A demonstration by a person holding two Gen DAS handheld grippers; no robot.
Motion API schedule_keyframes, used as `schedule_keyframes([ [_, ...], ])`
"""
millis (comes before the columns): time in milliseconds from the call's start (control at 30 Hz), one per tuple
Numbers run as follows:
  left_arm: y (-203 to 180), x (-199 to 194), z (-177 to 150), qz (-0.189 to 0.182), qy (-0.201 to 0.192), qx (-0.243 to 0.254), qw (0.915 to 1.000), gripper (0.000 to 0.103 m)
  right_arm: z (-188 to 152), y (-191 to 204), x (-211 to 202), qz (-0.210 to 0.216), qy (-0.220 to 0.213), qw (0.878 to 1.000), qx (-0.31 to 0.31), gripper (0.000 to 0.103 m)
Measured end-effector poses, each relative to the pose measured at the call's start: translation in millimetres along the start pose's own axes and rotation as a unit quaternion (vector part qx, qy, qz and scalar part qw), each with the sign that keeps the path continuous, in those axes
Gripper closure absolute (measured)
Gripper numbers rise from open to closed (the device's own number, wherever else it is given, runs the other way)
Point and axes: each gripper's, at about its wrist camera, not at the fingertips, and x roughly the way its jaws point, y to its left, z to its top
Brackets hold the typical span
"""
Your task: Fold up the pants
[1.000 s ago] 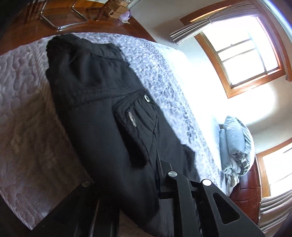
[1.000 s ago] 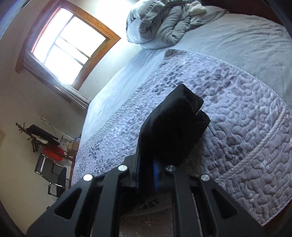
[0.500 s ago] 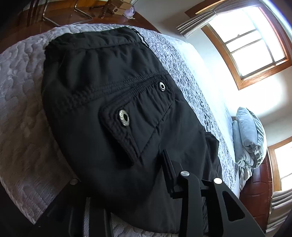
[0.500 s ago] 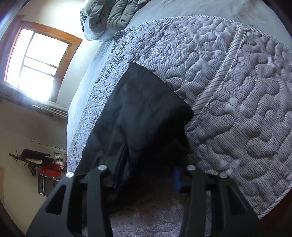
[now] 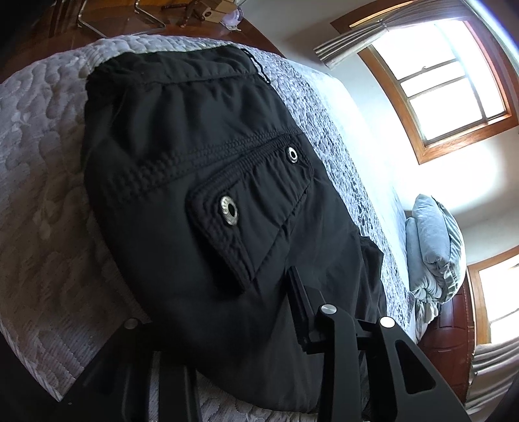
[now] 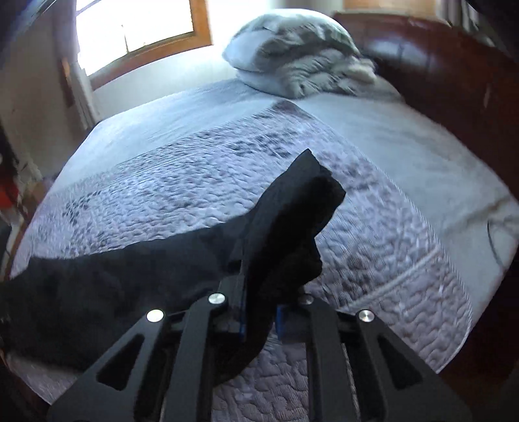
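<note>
Black pants (image 5: 194, 162) lie folded on the grey quilted bed cover (image 5: 39, 194), flap pocket with metal eyelets facing up. My left gripper (image 5: 211, 308) is at their near edge with its jaws apart. Cloth lies across the gap and hides the left finger, while the right finger (image 5: 301, 302) rests on top. In the right wrist view my right gripper (image 6: 262, 302) is closing, its pads pinching a bunch of the pants (image 6: 97, 282) that stands up between them. The rest of the cloth trails off to the left over the quilt (image 6: 373, 243).
A bundled grey duvet (image 6: 292, 58) sits at the bed's head by a dark wooden headboard (image 6: 454, 81). Bright windows (image 5: 447, 81) fill the far wall. A metal chair frame (image 5: 129, 16) stands on the wooden floor beyond the bed's edge.
My left gripper let go and its jaws spread; the pants now lie flatter. My right gripper opened over the pants, swung across and closed on a raised bunch of cloth.
</note>
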Motion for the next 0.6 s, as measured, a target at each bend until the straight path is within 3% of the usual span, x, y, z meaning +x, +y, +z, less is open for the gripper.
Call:
schedule_keyframes([
  [233, 2, 0, 0, -0.001, -0.001, 0.000, 1.0000, 0.068, -2, 146, -28, 0.084, -0.023, 0.985, -0.151, 0.092],
  [333, 1, 1, 1, 0.000, 0.003, 0.002, 1.0000, 0.068, -18, 192, -20, 0.089, -0.013, 0.975, -0.201, 0.092],
  [433, 0, 2, 1, 0.002, 0.005, 0.006, 1.0000, 0.067, -40, 223, -8, 0.093, 0.006, 0.967, -0.237, 0.092],
  [600, -1, 4, 1, 0.006, 0.005, 0.013, 0.9999, 0.065, -80, 255, 2, 0.139, 0.033, 0.955, -0.262, 0.091],
])
